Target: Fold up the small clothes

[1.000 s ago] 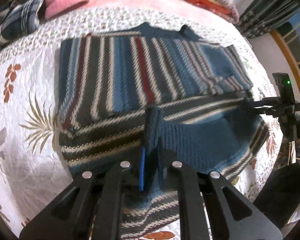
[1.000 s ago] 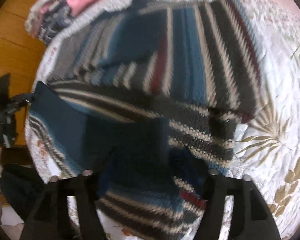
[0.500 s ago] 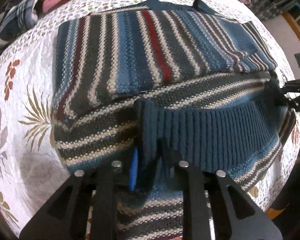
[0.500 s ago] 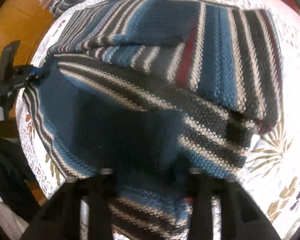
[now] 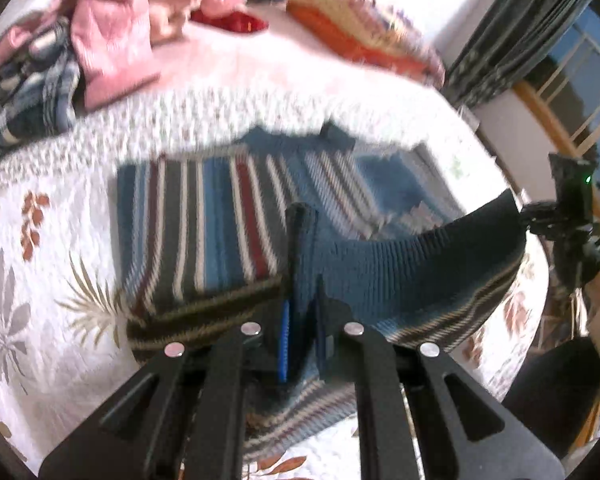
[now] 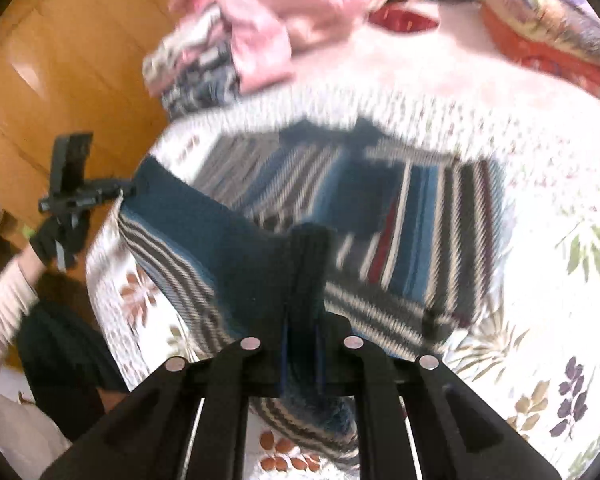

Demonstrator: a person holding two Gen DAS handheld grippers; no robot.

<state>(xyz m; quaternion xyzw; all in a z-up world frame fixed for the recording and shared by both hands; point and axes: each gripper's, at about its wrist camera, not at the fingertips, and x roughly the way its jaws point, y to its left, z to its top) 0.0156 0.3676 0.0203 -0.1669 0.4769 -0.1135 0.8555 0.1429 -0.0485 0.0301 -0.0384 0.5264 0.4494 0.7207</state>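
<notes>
Striped knit sweater point(image 5: 204, 216), blue ribbed hem lifted, body flat on quilt

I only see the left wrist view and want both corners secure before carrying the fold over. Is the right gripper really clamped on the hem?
Observer: Yes. The right wrist view shows the right gripper shut on the blue ribbed hem of the striped sweater, with the fabric standing up between its fingers.
Operator: What lies off the bed edge on the left?
Observer: Wooden floor, beyond the left gripper, which pinches the other hem corner.
Operator: Is the arm behind that gripper visible?
Observer: Yes, a pale striped sleeve shows at the frame's left edge.
</notes>
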